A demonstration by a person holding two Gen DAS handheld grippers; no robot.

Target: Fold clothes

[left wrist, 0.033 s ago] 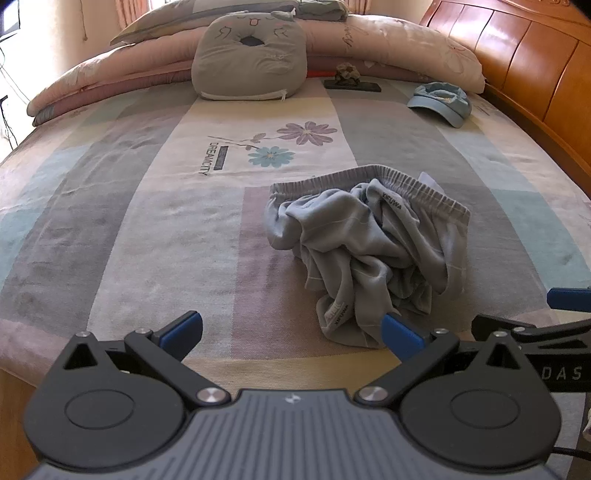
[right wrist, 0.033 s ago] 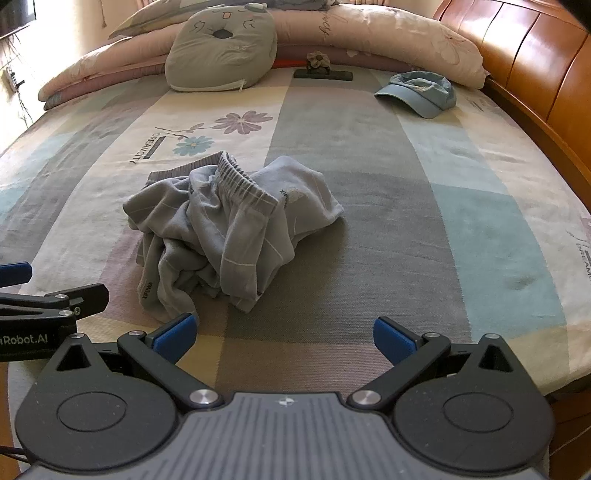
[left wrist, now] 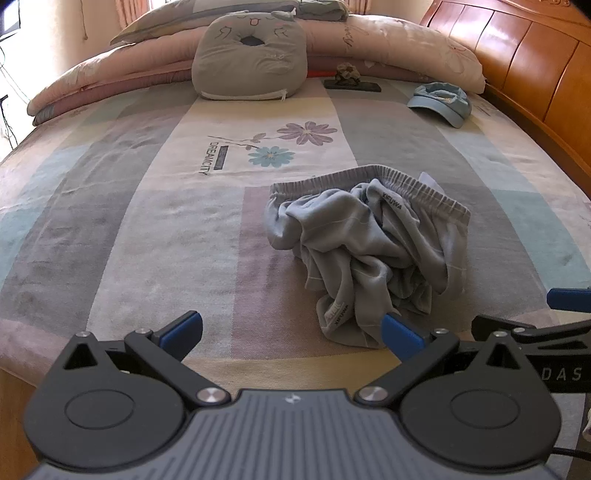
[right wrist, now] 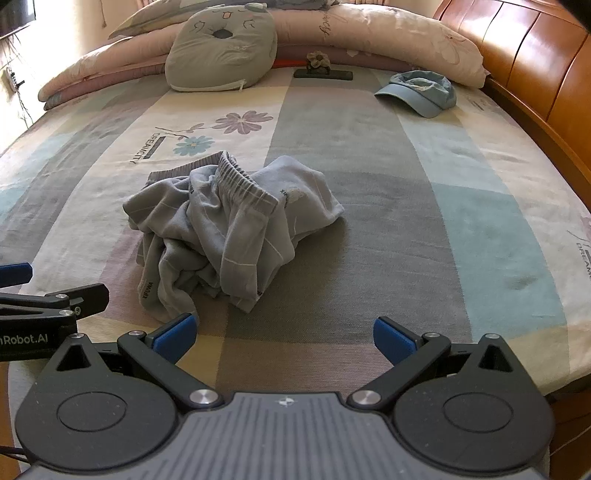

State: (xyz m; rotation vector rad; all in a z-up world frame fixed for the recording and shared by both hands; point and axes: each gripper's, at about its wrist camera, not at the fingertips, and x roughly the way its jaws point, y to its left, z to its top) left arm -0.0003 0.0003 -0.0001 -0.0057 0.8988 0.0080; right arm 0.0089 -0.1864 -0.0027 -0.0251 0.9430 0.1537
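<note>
Crumpled grey shorts (left wrist: 365,254) are heaped on a patterned bedspread (left wrist: 147,229). Left gripper (left wrist: 291,332) and right gripper (right wrist: 284,332) are held fully open, empty, just short of them.

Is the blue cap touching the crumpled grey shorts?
Apart. The right wrist view shows the blue cap up near the pillows, with a wide stretch of bare bedsheet between it and the grey shorts.

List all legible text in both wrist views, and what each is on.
"DREAMCITY": bedsheet, beside the printed flowers; partly again at the sheet's right edge in the right wrist view.
"XIFUWA": crumpled grey shorts, printed in several spots.
"DAS": right gripper body, cut off.
"nRobot.AI": left gripper body, cut off.
Script on the pink quilt: unreadable.
</note>
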